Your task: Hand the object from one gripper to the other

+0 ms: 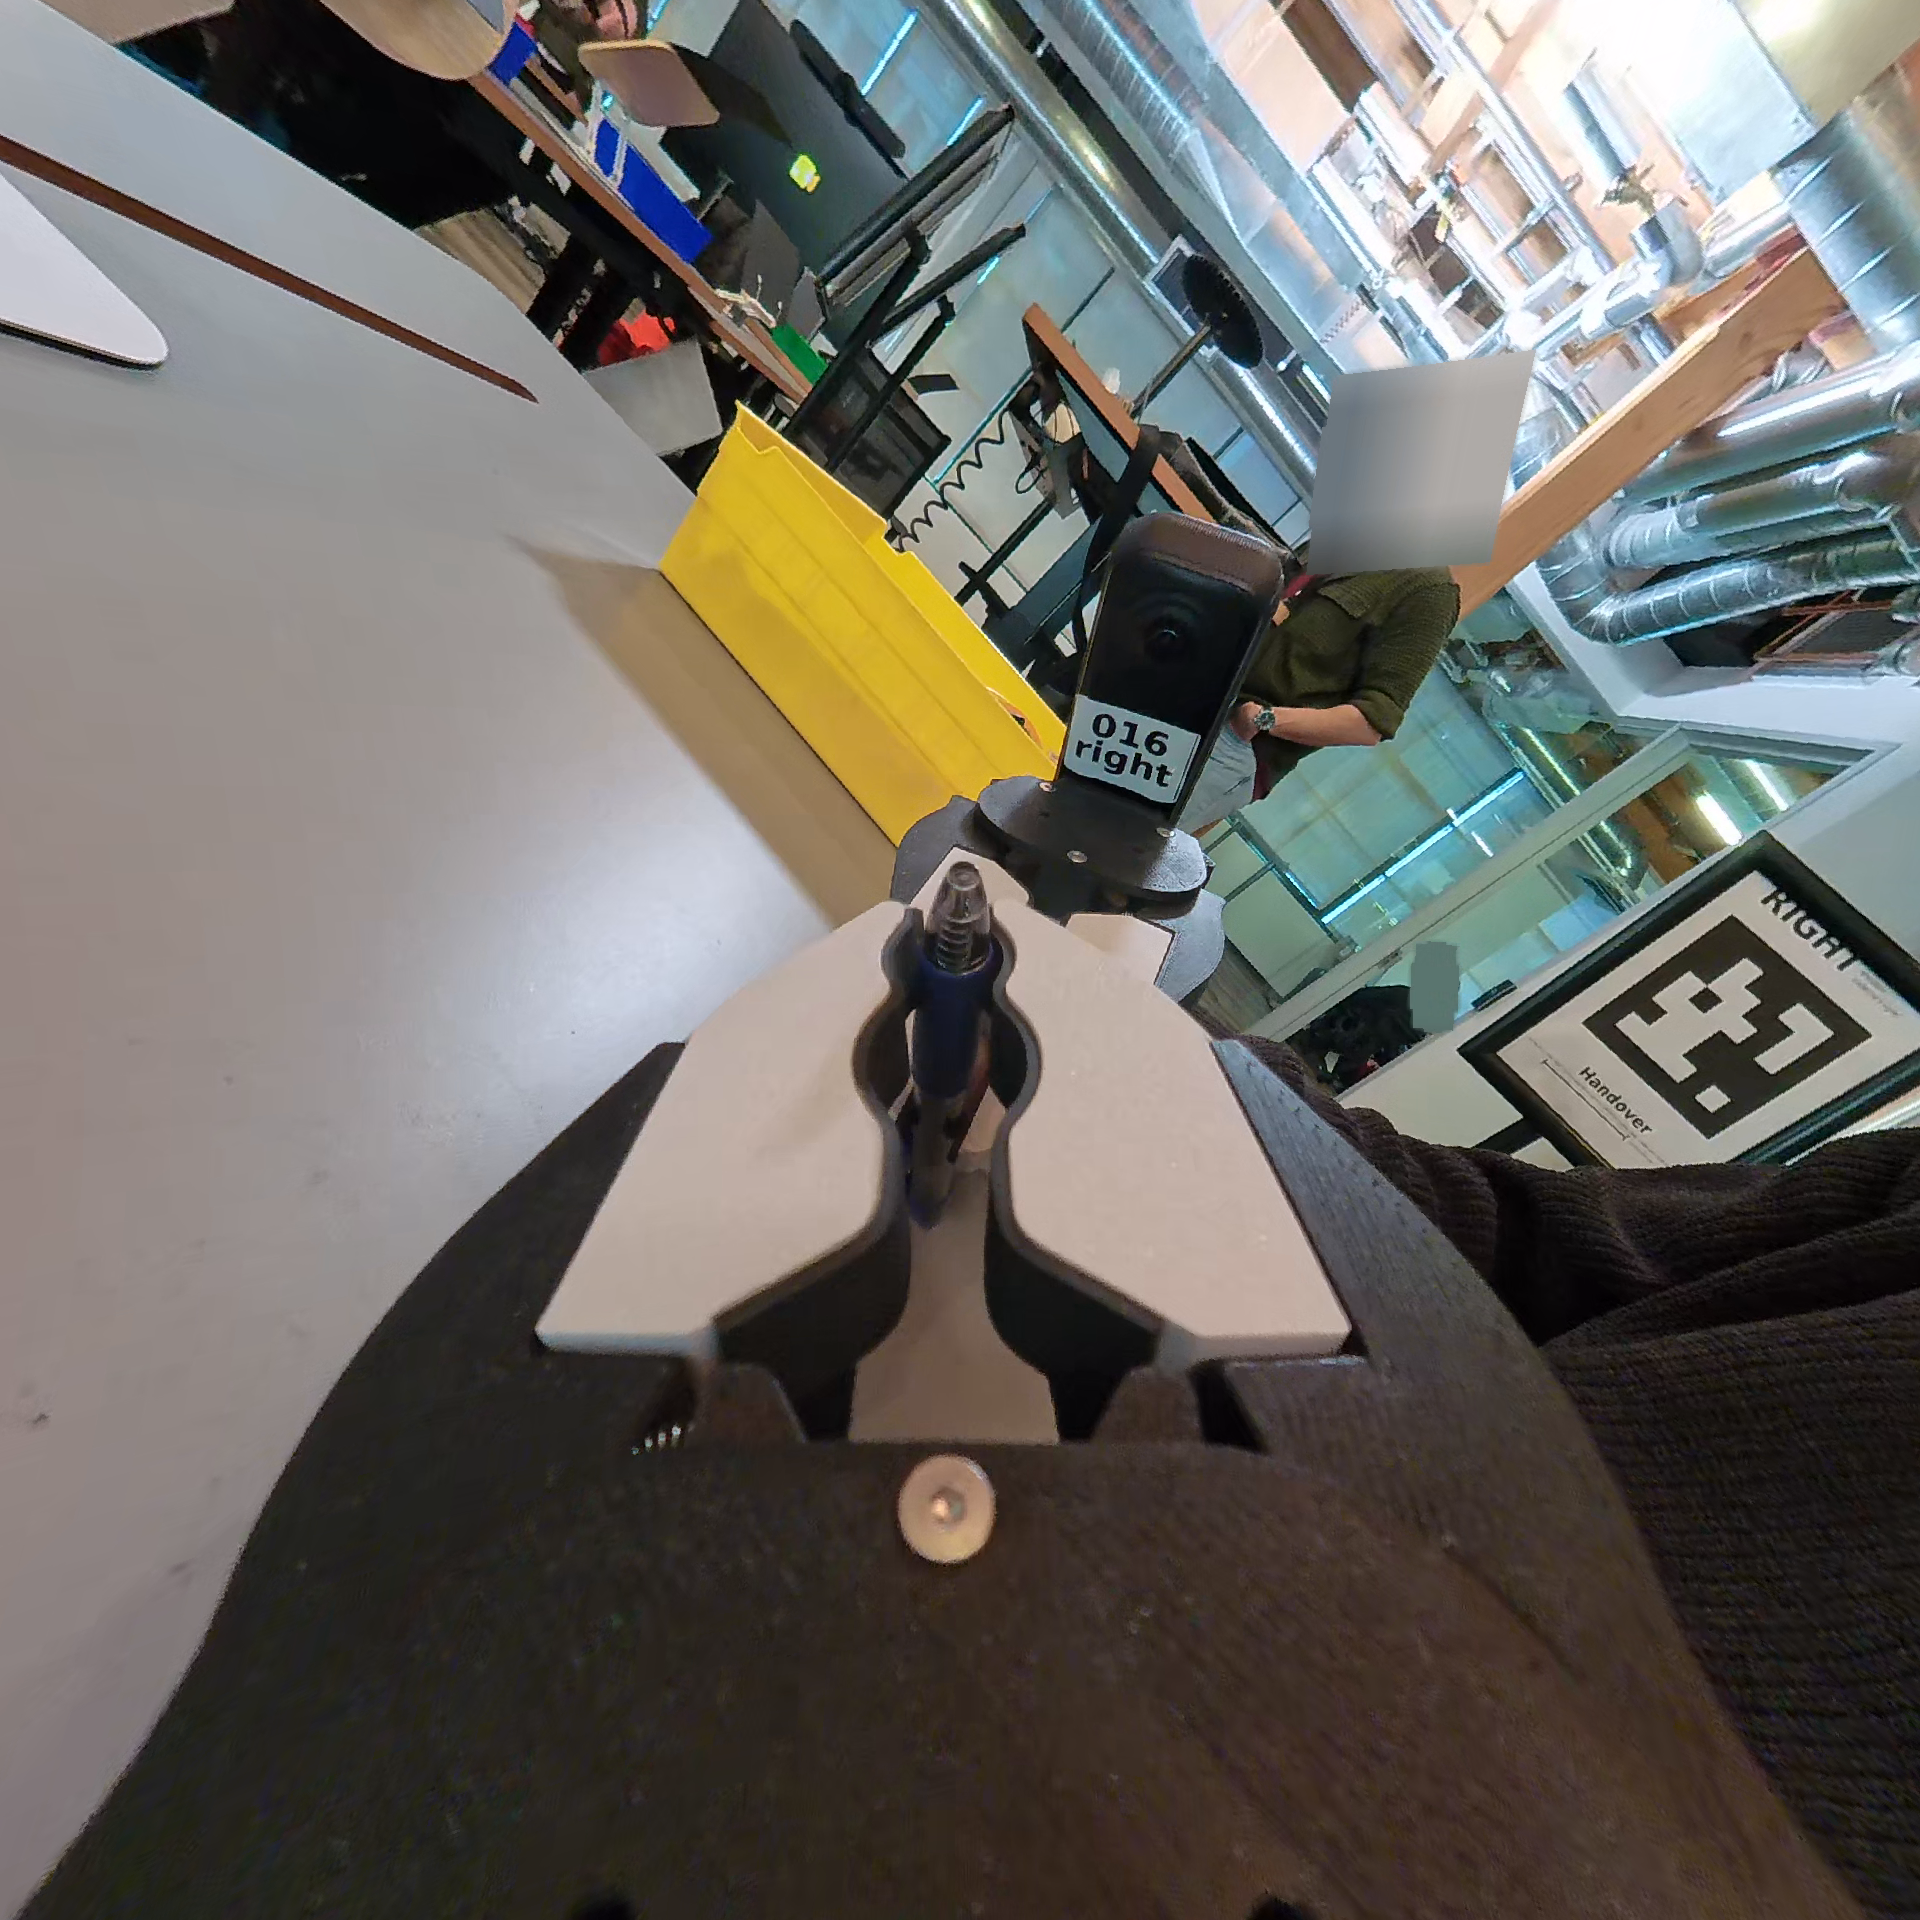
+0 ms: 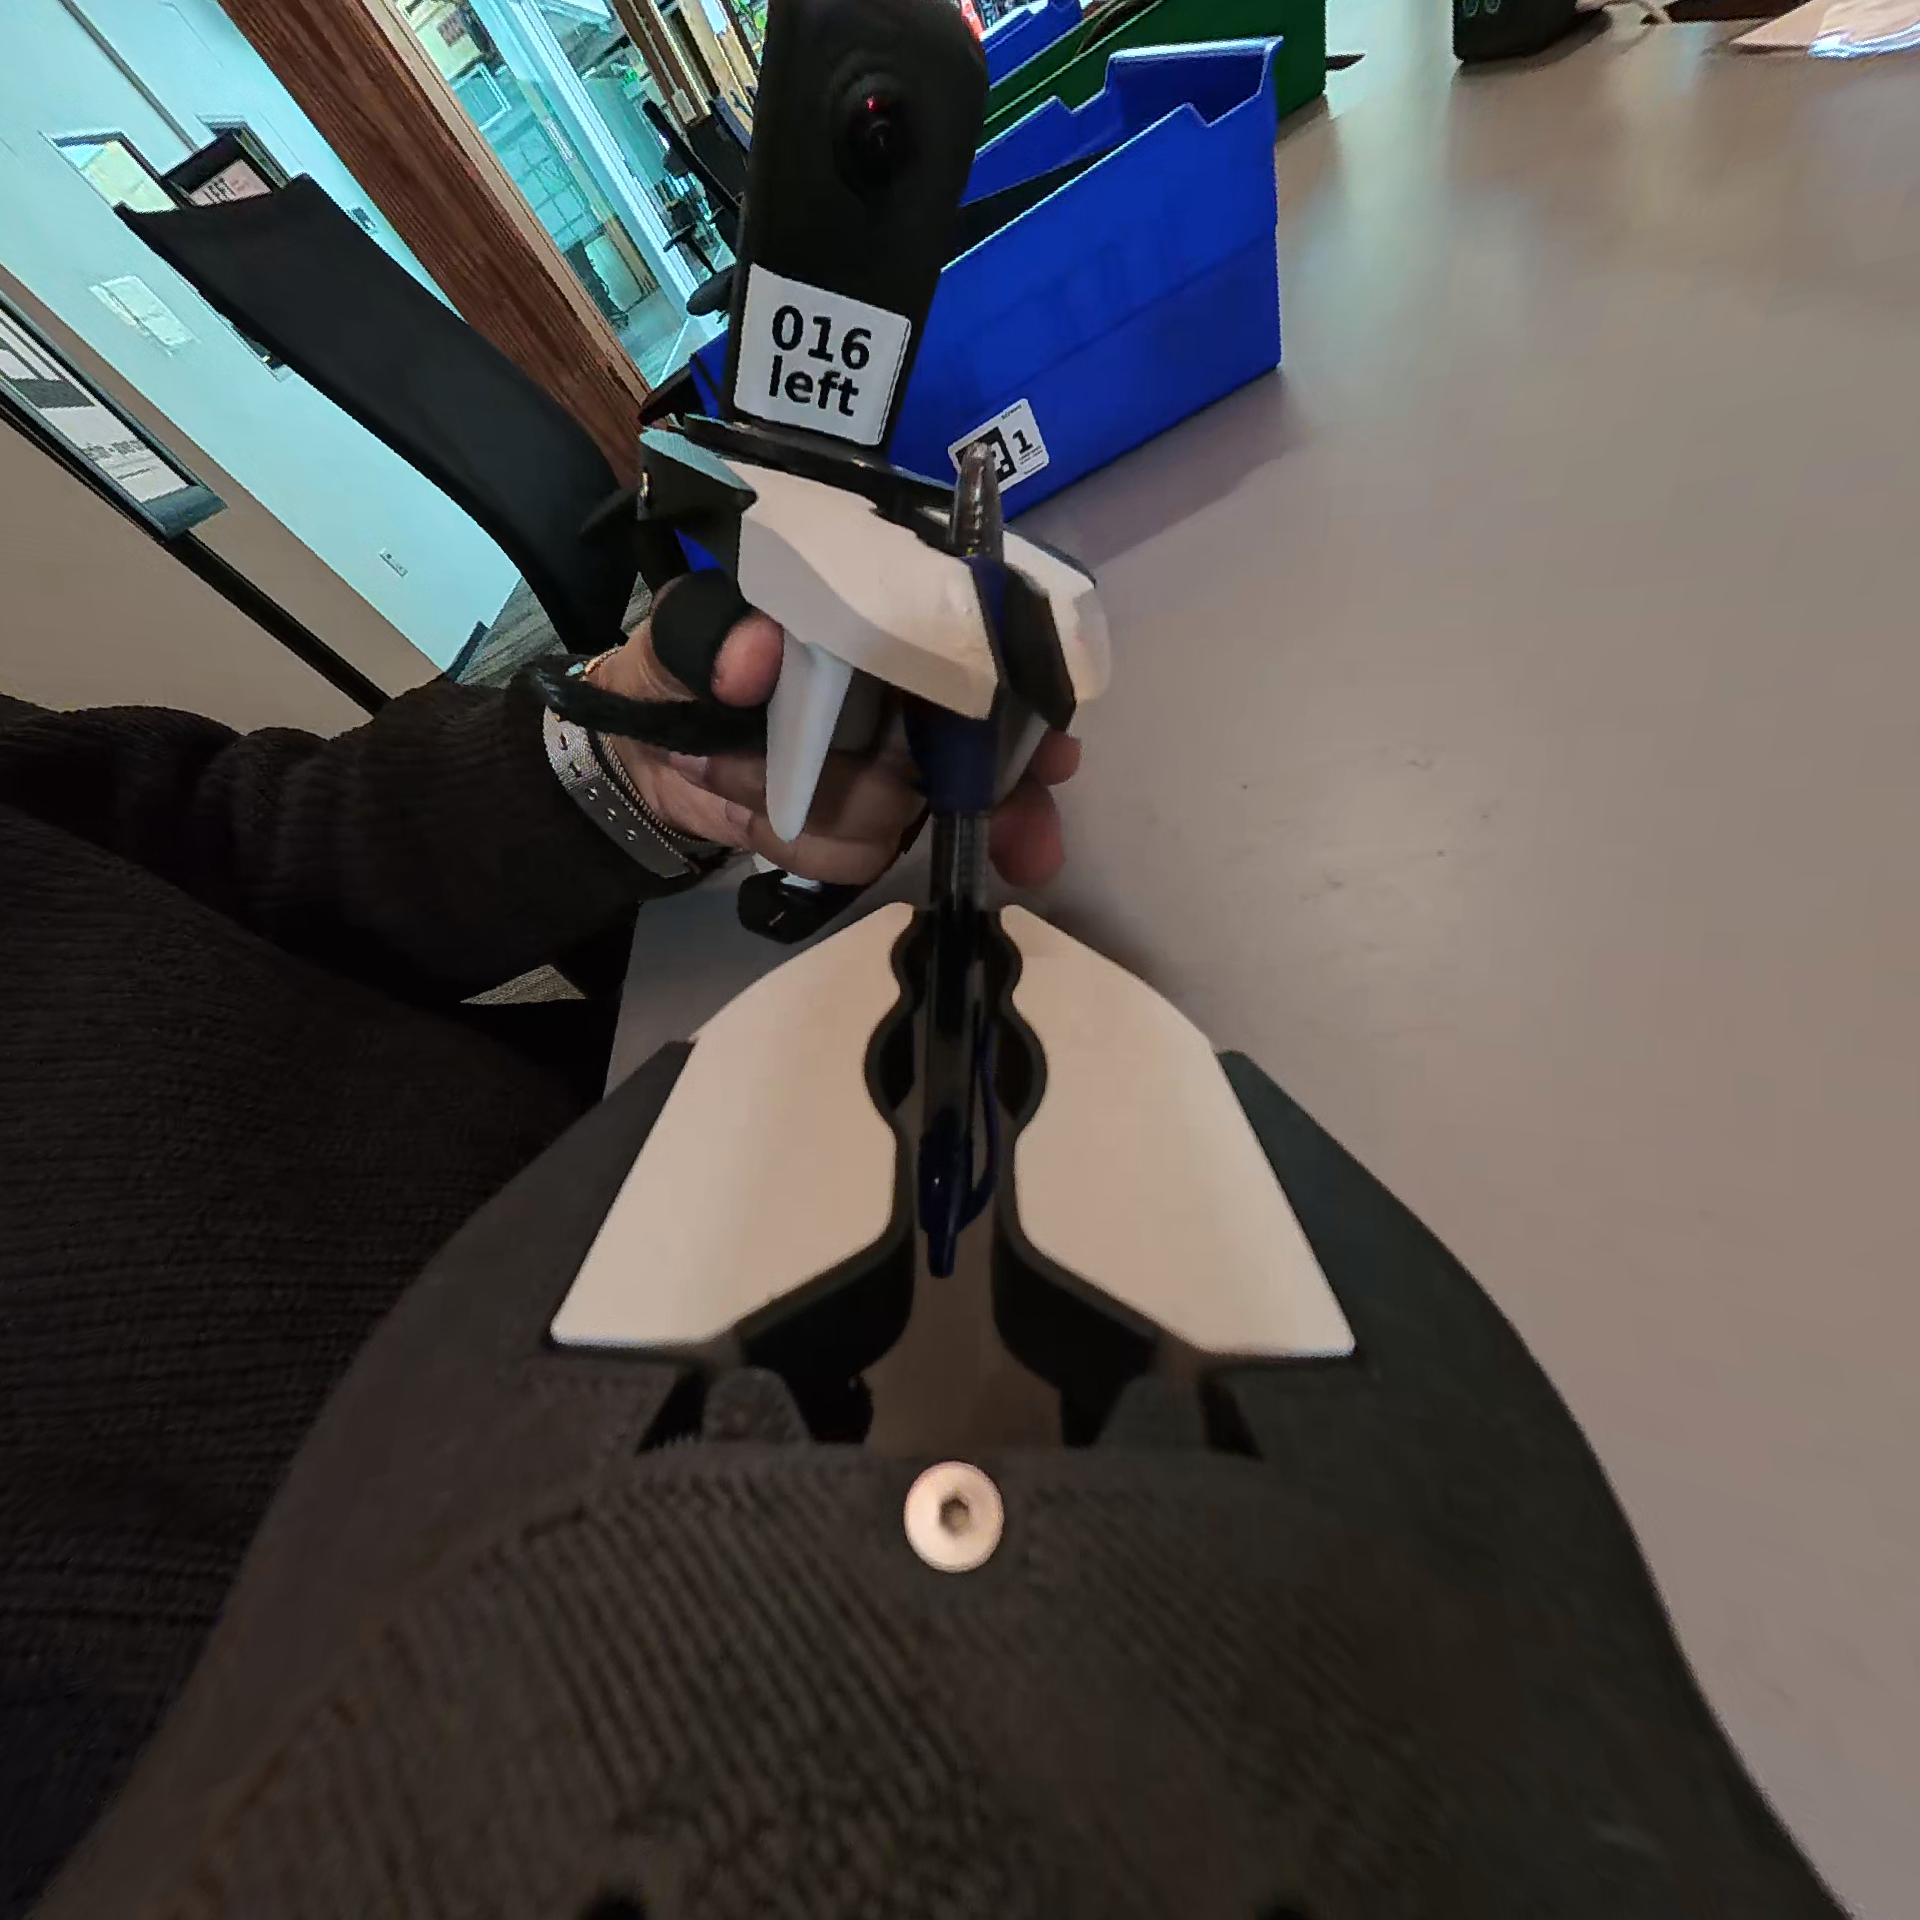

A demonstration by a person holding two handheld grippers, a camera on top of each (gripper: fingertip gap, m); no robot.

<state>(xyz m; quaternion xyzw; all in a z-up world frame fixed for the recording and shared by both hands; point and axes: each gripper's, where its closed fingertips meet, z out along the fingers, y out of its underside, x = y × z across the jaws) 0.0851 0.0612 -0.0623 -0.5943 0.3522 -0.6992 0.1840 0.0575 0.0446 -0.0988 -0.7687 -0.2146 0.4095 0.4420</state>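
Note:
A blue pen (image 1: 943,1023) with a clear tip sits between the white fingers of my left gripper (image 1: 948,925), which is shut on it. The tip sticks out past the fingertips. My right gripper (image 1: 1081,862) faces it just beyond, partly hidden. In the right wrist view the same pen (image 2: 966,748) runs from my right gripper (image 2: 958,920), shut on its near end, into the left gripper (image 2: 1003,613), held by a hand in a black sleeve. Both grippers hold the pen above the grey table (image 2: 1507,727).
A yellow bin (image 1: 831,644) stands on the table behind the right gripper. A blue bin (image 2: 1122,270) stands behind the left gripper. A black chair (image 2: 395,384) is at the table's edge. A person in green (image 1: 1340,655) stands far off. A framed marker sign (image 1: 1714,1018) is at right. Left tips to right tips: about 5 cm.

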